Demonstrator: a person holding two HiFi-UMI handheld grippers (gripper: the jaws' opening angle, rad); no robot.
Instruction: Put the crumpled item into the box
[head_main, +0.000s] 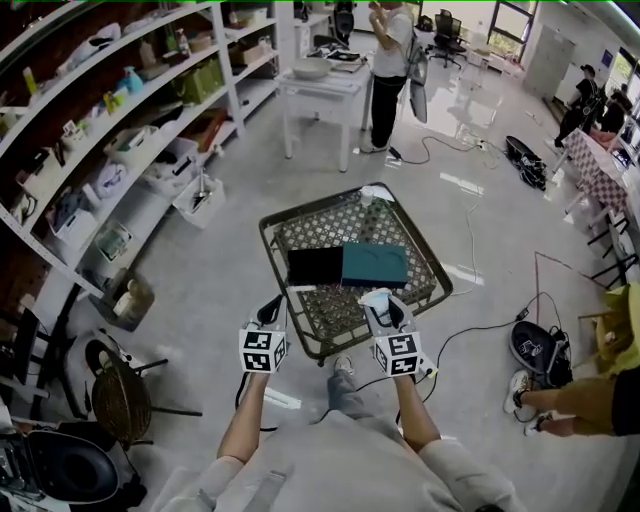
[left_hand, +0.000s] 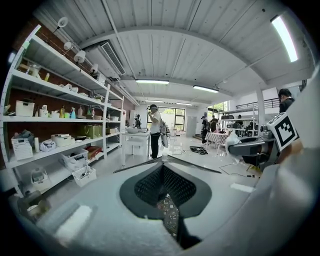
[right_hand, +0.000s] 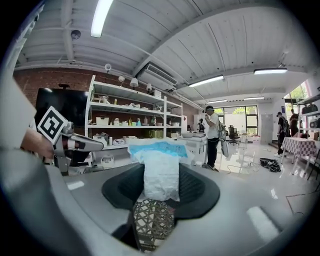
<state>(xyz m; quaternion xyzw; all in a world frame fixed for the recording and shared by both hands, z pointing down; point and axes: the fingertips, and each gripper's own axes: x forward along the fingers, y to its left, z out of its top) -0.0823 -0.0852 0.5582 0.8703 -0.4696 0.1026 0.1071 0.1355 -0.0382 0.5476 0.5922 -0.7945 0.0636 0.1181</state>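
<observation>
While both grippers hung over the near edge of the woven lattice table (head_main: 318, 228), the box (head_main: 347, 265) lay flat near the table's middle, one half black, the other teal. The crumpled item (right_hand: 161, 172), white with a blue-printed upper edge, was off the table surface and outside the box. It stood up between the pads of the right gripper (head_main: 378, 303), whose jaws were clamped on its lower part. The left gripper (head_main: 271, 306) sat alongside, apart from the right one. Its jaws were drawn together at the tips with nothing between them, the lattice showing below.
</observation>
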